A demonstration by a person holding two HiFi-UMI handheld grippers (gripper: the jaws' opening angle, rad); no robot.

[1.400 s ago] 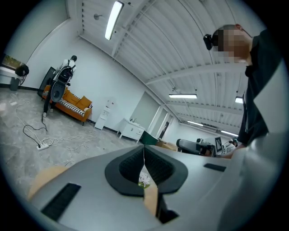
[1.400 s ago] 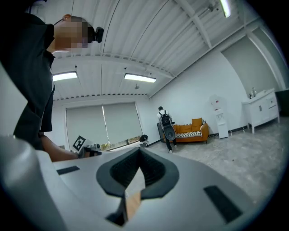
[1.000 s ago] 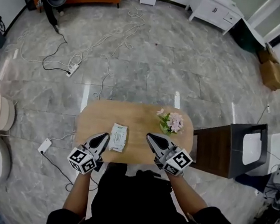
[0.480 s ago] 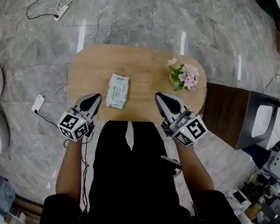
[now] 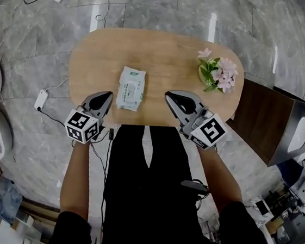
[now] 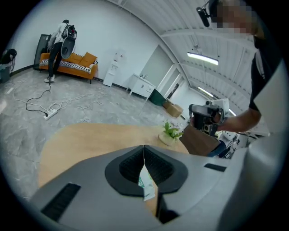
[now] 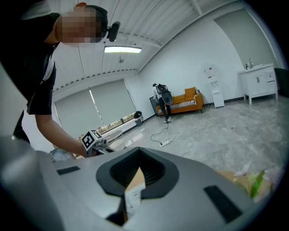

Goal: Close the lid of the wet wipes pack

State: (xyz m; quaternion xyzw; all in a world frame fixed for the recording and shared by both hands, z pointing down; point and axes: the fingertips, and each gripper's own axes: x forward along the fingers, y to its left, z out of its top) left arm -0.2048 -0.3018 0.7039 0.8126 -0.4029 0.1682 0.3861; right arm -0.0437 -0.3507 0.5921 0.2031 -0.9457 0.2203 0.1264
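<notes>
Grey and black, the left tongs are clenched: in the left gripper view their ribbed pads meet tip to tip with nothing caught between them. Only a narrow slit opens lower down, and through it I see a sliver of the wet wipes pack lying beyond. The right tongs are likewise pressed together and empty. The gap under their tips shows pale wood and a corner of the same pack.

From the head view, both tongs hover at the near edge of the worktop, tips pointing inward toward each other. The pack lies flat on the wood between the two tips, a little ahead of them. It is nearer the left tongs than the right and touches neither. It is white with green print. I cannot tell from up here whether its lid stands open or lies down.

Ahead of the right tongs and off to their outer side, a small pale pot holds pink flowers with green leaves, close to the far right rim. Beyond that rim stands a dark wooden cabinet. Outboard of the left tongs, a white power strip and its cable lie on the grey marble floor.
</notes>
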